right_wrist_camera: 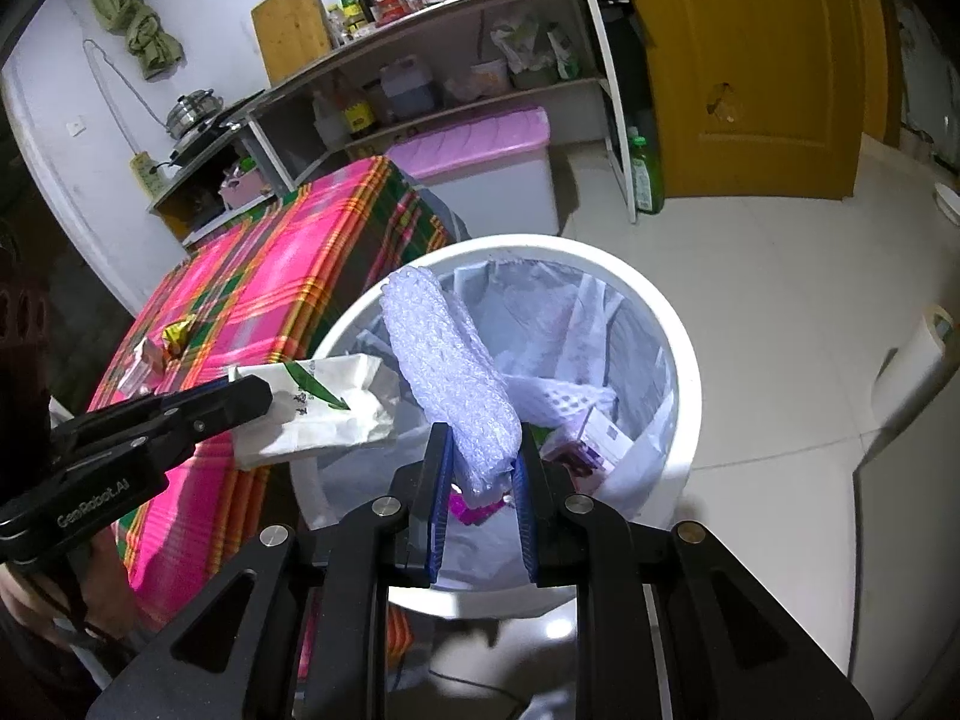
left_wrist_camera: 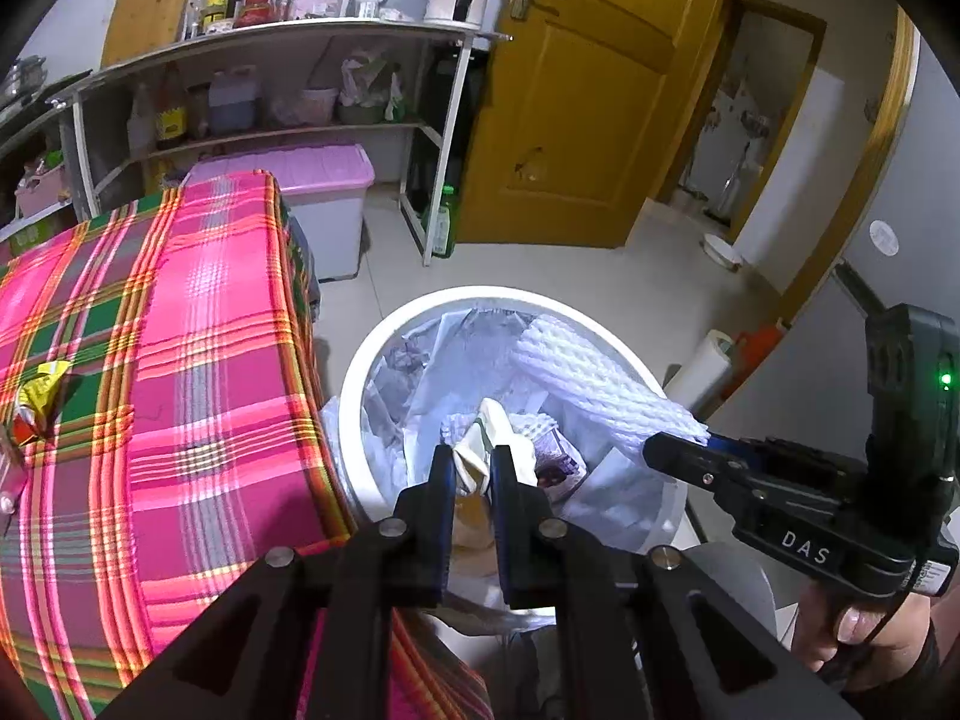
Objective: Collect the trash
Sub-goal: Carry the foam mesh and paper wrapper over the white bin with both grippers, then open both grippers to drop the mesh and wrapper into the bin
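A white round trash bin point(left_wrist_camera: 360, 396) point(right_wrist_camera: 684, 360) with a liner holds paper and packaging. It stands beside a table under a pink plaid cloth point(left_wrist_camera: 210, 330) point(right_wrist_camera: 288, 252). My left gripper point(left_wrist_camera: 474, 462) point(right_wrist_camera: 261, 399) is shut on a white paper packet point(left_wrist_camera: 480, 444) point(right_wrist_camera: 324, 408) with a green leaf print, over the bin's near-left rim. My right gripper point(right_wrist_camera: 483, 450) point(left_wrist_camera: 657, 450) is shut on one end of a white foam net sleeve point(right_wrist_camera: 444, 360) point(left_wrist_camera: 588, 378), which stretches over the bin's opening. A yellow wrapper point(left_wrist_camera: 42, 387) point(right_wrist_camera: 180, 333) and other scraps lie on the cloth.
A purple-lidded storage box point(left_wrist_camera: 312, 174) point(right_wrist_camera: 480, 138) sits behind the table, under a shelf unit point(left_wrist_camera: 270, 42) loaded with bottles. A green bottle point(right_wrist_camera: 645, 174) stands by the yellow door point(left_wrist_camera: 576, 120). A white roll point(right_wrist_camera: 912, 366) lies on the tiled floor to the right.
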`<state>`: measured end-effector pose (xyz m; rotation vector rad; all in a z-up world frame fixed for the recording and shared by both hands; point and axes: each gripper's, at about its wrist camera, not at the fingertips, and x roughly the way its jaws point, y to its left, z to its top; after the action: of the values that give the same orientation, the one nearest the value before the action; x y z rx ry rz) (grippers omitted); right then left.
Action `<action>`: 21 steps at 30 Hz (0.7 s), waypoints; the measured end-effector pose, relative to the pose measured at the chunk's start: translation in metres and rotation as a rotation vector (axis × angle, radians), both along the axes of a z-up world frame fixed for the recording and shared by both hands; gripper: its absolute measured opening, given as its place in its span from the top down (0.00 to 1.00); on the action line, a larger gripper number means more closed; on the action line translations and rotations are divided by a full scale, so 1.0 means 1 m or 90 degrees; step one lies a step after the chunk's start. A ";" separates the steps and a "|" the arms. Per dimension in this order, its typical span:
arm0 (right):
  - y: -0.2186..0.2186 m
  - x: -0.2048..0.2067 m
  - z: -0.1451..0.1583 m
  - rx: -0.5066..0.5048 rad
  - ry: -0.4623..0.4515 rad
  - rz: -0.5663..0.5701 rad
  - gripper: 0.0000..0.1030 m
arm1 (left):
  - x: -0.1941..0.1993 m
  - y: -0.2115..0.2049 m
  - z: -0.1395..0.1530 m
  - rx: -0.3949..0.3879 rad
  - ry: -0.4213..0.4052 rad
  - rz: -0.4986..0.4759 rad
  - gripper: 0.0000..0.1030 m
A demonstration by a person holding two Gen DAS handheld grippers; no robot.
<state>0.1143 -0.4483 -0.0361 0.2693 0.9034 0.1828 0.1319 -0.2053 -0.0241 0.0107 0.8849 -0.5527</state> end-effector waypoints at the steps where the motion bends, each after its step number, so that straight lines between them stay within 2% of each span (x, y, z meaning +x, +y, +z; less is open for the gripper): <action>1: -0.001 0.001 -0.002 0.000 0.003 -0.001 0.80 | 0.002 -0.002 -0.002 0.003 0.003 0.000 0.89; 10: -0.004 0.008 -0.021 -0.011 0.045 -0.004 0.76 | 0.015 -0.009 -0.018 0.023 0.026 -0.002 0.87; 13: -0.004 0.008 -0.021 -0.014 0.042 -0.003 0.72 | 0.015 -0.009 -0.017 0.019 0.025 -0.003 0.80; 21: -0.001 0.003 -0.007 -0.017 0.018 -0.001 0.65 | 0.011 -0.001 -0.007 -0.004 0.014 -0.001 0.79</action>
<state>0.1172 -0.4497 -0.0429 0.2490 0.9335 0.1659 0.1425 -0.2062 -0.0311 -0.0006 0.9052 -0.5585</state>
